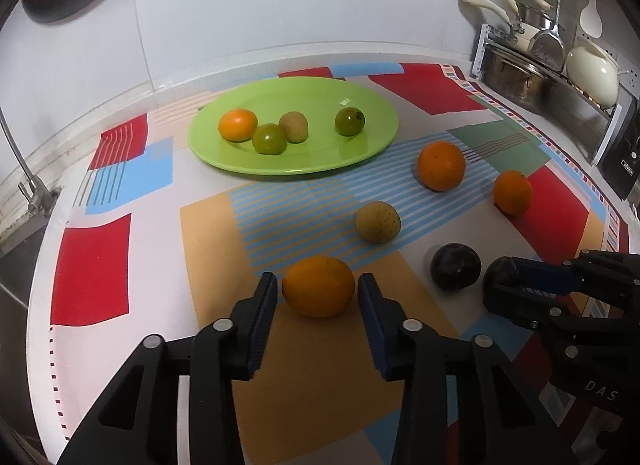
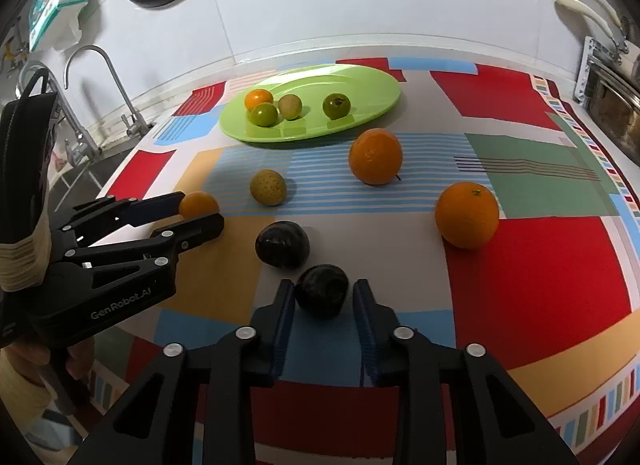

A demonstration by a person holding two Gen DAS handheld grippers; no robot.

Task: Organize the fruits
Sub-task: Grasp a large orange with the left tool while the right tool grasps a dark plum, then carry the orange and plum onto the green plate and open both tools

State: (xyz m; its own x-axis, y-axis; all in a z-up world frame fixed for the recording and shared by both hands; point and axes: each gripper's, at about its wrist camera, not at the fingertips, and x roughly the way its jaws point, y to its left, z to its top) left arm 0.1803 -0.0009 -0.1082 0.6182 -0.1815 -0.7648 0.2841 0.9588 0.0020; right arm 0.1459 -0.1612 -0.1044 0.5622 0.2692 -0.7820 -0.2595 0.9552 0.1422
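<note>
The left gripper [image 1: 318,285] sits on a patchwork tablecloth [image 1: 96,269], its fingers spread either side of a small orange fruit [image 1: 319,286], not yet clamped; the right gripper [image 2: 323,292] likewise brackets a dark plum [image 2: 322,290], released, with small gaps showing; a second plum [image 2: 283,244] lies just beyond; four small fruits rest on the green plate [image 1: 372,145] further back.

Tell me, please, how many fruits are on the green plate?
4: an orange one at the left, a green one and a tan one beside it, another green at the right.
</note>
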